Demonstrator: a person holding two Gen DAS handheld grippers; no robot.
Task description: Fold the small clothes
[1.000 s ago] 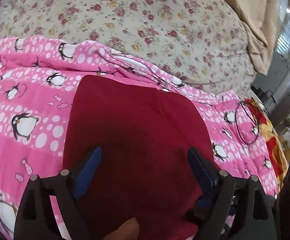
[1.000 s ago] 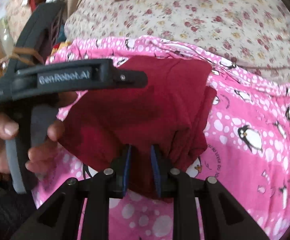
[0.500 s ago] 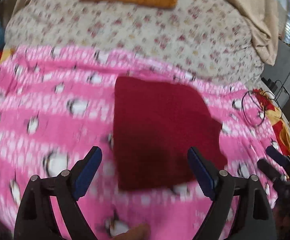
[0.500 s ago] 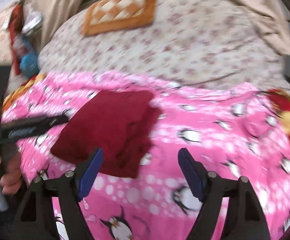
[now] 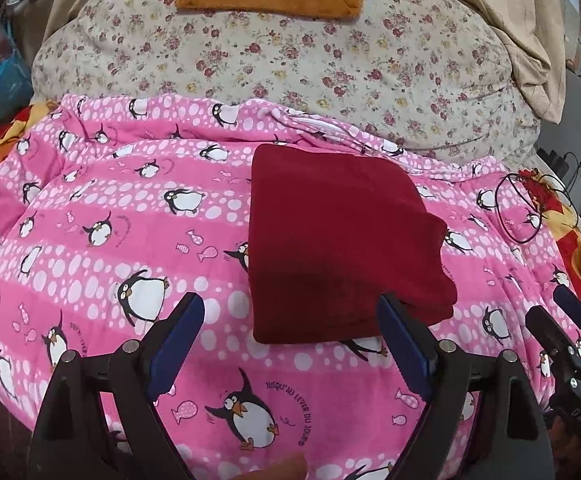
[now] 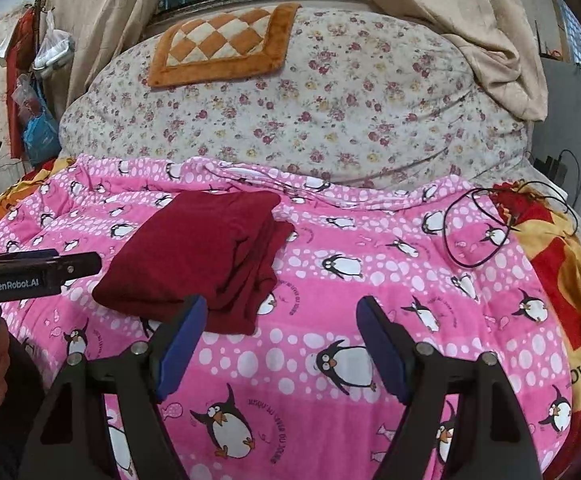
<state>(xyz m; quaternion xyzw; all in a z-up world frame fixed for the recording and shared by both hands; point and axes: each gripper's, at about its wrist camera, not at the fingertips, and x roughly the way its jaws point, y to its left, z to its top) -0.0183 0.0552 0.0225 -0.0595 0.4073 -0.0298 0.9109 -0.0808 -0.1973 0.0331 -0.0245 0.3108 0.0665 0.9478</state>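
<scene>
Folded dark-red garment [image 5: 342, 248] laid flat on pink penguin blanket [image 5: 130, 208], near blanket's far edge. Left gripper [image 5: 290, 344] held above blanket's near side, jaws spread wide, nothing gripped. Right gripper [image 6: 282, 340] likewise wide, empty, garment's near corner seen beside its left finger.

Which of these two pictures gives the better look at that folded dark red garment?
The left wrist view: the dark red garment lies almost centered, its top face plain. The right wrist view shows it off to the left, at an angle, though its stacked folded edges show better there.
</scene>
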